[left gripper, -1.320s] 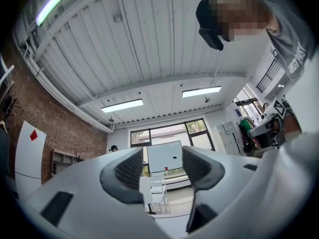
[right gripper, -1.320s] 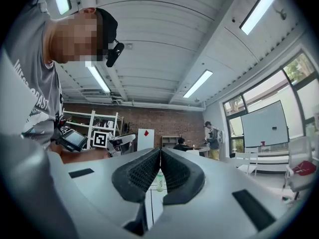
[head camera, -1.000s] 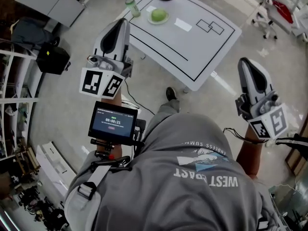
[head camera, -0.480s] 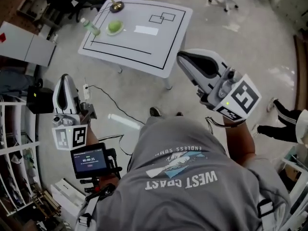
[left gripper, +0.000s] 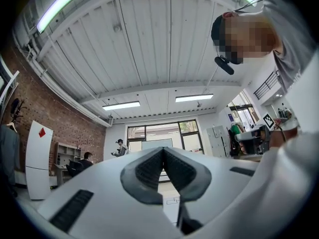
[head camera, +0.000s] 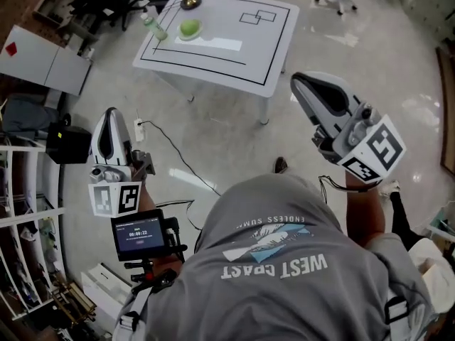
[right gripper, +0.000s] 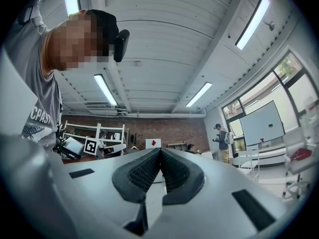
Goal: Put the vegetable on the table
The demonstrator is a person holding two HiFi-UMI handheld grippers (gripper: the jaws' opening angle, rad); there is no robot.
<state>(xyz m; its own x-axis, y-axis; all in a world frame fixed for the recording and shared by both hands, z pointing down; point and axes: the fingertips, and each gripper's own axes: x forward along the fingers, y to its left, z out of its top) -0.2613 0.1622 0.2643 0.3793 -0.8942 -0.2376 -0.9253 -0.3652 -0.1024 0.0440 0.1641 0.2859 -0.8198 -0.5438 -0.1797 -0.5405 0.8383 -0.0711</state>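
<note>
At the bottom of the head view, the operator's grey shirt [head camera: 284, 261] fills the foreground, with a small monitor [head camera: 138, 234] mounted at lower left. Just above the monitor, the left gripper [head camera: 109, 116] is held at the left edge of the frame. The right gripper [head camera: 300, 82] is held right of centre. Both are over bare floor [head camera: 213, 133] and both point toward the top of the frame. In the left gripper view, the left gripper [left gripper: 163, 153] has its ribbed pads [left gripper: 148, 171] pressed together along the centre line, with nothing between them. The right gripper view shows the same for the right gripper [right gripper: 160, 153]: pads [right gripper: 144, 172] closed on each other, no object held or touched. Beyond a band of floor, the white table [head camera: 270, 62] occupies the upper centre of the frame, well apart from both grippers. The vegetable [head camera: 189, 28], round and green, lies on the tabletop near its upper left corner, apparently on a small pale dish, though this is too small to confirm. A bottle [head camera: 151, 27] stands just to its left and a brass-coloured object [head camera: 189, 2] just above it. Assessment: the vegetable is already resting at table level. The scene fits either an approach to lift it off the dish, or a completed placement with the operator standing clear. If further handling is required, the operator must close the floor gap and part the jaws before any contact.
</note>
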